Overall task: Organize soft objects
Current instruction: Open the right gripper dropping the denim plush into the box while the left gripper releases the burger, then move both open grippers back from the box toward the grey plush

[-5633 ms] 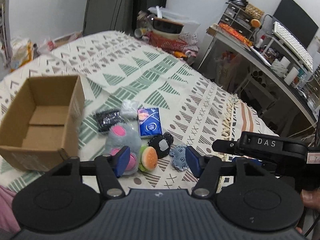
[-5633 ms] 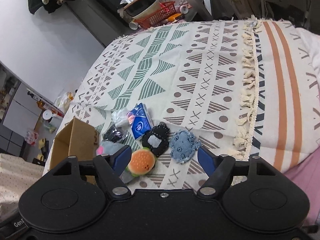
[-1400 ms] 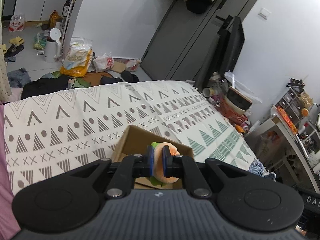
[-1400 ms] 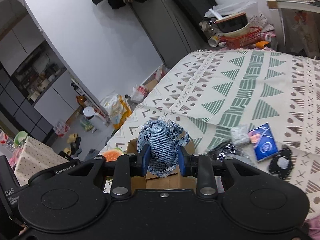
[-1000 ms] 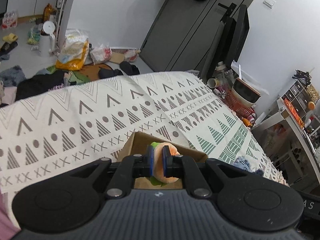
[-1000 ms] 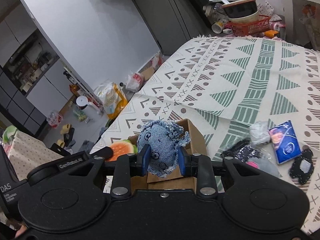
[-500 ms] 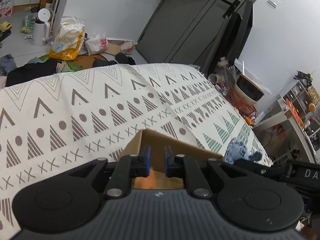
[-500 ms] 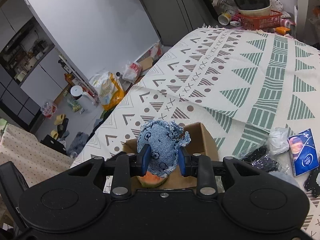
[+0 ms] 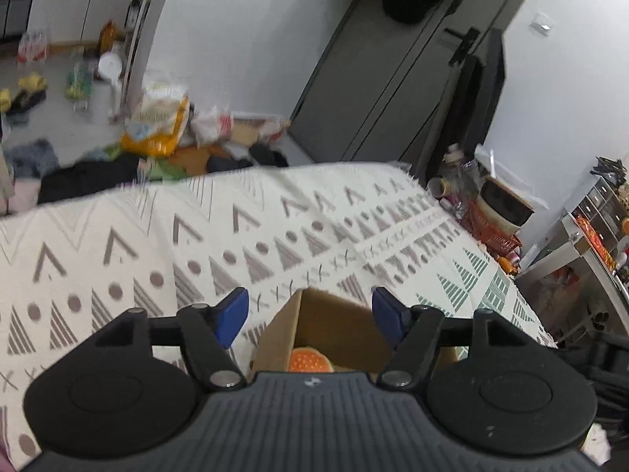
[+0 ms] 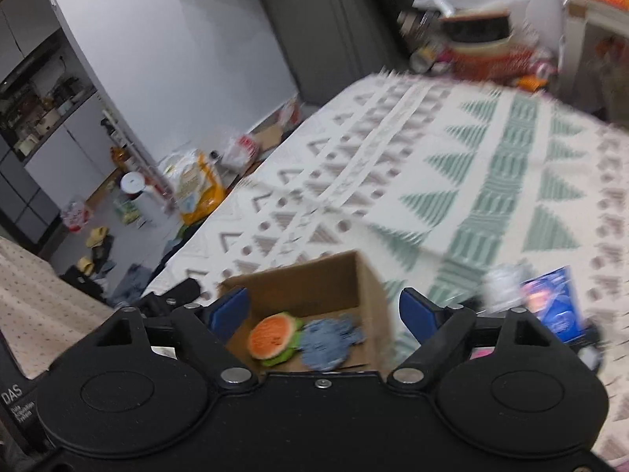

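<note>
Bedspread [image 10: 491,181]: box [image 10: 365,275] w/ burger toy [image 10: 271,334]; "DAS" label [image 10: 11,398].

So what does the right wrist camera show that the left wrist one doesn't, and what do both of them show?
Only the right wrist view shows the blue denim plush lying in the box beside the burger, the blue packet out on the bedspread, and the open right gripper. Only the left wrist view shows the open left gripper and the red basket past the far end of the bed. Both show the cardboard box on the patterned bedspread, with the burger plush inside it.
</note>
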Tool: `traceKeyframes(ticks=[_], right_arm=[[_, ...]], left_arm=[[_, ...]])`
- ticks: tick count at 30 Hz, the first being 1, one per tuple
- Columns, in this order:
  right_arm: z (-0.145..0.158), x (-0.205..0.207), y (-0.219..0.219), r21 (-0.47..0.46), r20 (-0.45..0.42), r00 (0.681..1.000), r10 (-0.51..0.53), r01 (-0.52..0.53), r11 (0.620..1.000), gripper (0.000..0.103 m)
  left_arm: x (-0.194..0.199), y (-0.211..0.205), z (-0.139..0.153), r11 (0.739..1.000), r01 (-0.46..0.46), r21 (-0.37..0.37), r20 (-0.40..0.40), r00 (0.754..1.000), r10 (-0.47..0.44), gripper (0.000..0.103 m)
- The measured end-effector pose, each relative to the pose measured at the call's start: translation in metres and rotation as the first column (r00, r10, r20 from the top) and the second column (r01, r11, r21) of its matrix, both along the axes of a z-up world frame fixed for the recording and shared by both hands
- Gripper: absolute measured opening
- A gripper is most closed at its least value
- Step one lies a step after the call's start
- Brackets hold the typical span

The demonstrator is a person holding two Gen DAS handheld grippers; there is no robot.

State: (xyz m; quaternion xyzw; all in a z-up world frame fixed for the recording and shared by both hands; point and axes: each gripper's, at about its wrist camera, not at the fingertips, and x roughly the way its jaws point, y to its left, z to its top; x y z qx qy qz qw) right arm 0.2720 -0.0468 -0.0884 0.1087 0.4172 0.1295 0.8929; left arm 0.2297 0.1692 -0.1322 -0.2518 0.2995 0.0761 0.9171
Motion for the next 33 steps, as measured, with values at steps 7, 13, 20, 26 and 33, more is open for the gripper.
traceKeyframes(ticks=[7, 13, 20, 26, 33], right_arm=[[0.022, -0.023, -0.053, 0.013, 0.036, 0.996, -0.082, 0.082, 0.997, 0.096], [0.041, -0.046, -0.091, 0.014, 0.091, 0.986, -0.142, 0.141, 0.990, 0.102], [0.062, -0.071, -0.137, 0.016, 0.163, 0.970, -0.179, 0.179, 0.984, 0.103], [0.073, -0.089, -0.173, 0.045, 0.201, 0.957, -0.211, 0.206, 0.978, 0.103], [0.083, -0.101, -0.213, 0.076, 0.217, 0.947, -0.236, 0.225, 0.971, 0.103]], left_arm=[[-0.010, -0.024, 0.026, 0.999, 0.012, 0.051, 0.041, 0.999, -0.014, 0.078], [-0.022, -0.050, 0.051, 0.996, 0.054, 0.069, 0.074, 0.996, -0.059, 0.079], [-0.048, -0.084, 0.078, 0.992, 0.066, 0.108, 0.141, 0.987, -0.081, 0.087], [-0.065, -0.113, 0.094, 0.993, 0.104, 0.054, 0.158, 0.981, -0.111, 0.088], [-0.079, -0.150, 0.105, 0.985, 0.138, 0.102, 0.162, 0.975, -0.154, 0.088]])
